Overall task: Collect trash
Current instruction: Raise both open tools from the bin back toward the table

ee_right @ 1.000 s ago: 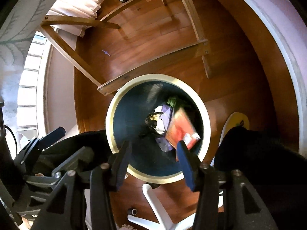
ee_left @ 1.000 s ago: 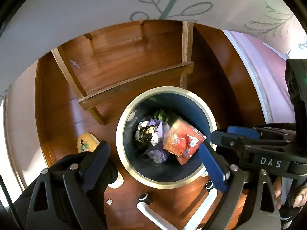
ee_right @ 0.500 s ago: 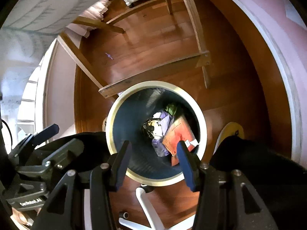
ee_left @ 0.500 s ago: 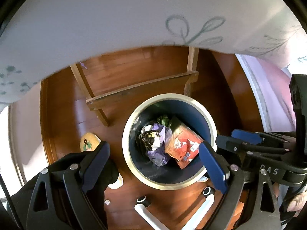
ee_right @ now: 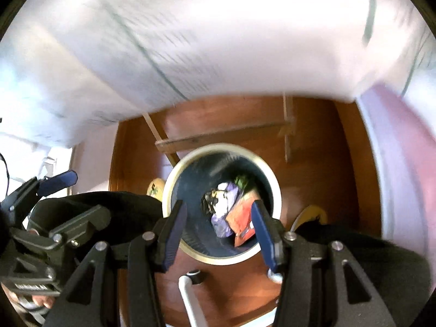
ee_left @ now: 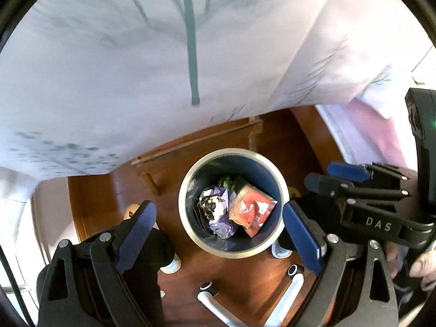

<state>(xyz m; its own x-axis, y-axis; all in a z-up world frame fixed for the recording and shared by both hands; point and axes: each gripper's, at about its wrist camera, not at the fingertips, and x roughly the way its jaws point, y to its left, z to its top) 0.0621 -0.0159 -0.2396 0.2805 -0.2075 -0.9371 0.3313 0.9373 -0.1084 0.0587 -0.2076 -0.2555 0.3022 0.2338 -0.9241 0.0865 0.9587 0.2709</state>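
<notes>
Trash bin holds one red packet and one purple wrapper; both grippers' fingers spread, empty.

A glossy, polished wooden floor reflects light around a smooth bin with a pale, satin-finish rim and dark matt interior. Inside lie crinkled, shiny purple foil wrap and a glossy red packet. Soft white printed cloth hangs above. The left hand-held gripper is matt black plastic with blue pads and metal screws.
</notes>
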